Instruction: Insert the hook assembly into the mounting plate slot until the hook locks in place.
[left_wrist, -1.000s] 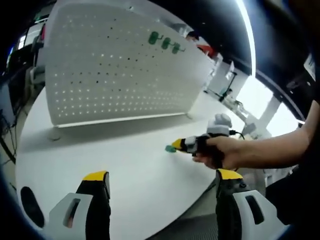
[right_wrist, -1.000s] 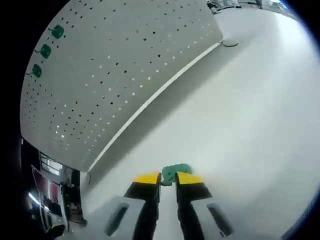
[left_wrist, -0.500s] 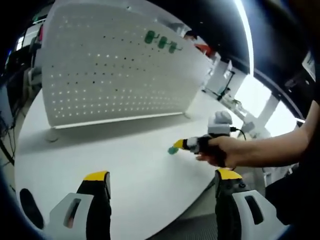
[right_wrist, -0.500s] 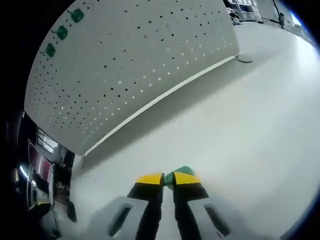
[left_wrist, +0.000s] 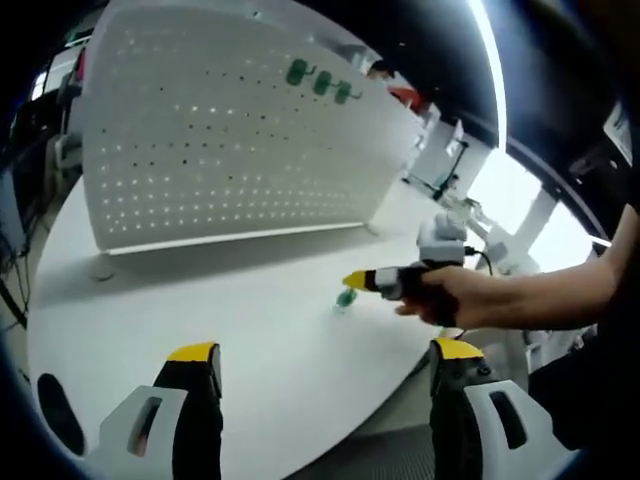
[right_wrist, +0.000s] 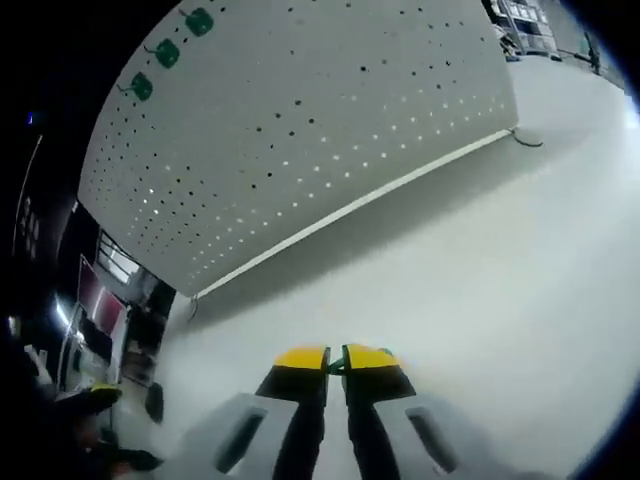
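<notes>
Right gripper (right_wrist: 335, 358) has just lifted the green hook (left_wrist: 346, 297) off the table (left_wrist: 260, 330), jaws pinched on it, pegboard (left_wrist: 230, 140) insertion next; left gripper (left_wrist: 325, 352) idles, jaws spread.

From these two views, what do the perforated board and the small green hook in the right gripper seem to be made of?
Perforated board: probably painted sheet metal, matte white, judging by its thin edge and regular punched holes; plastic is possible. Green hook, held by the right gripper: likely moulded plastic, from its uniform green colour; too small to confirm.
</notes>
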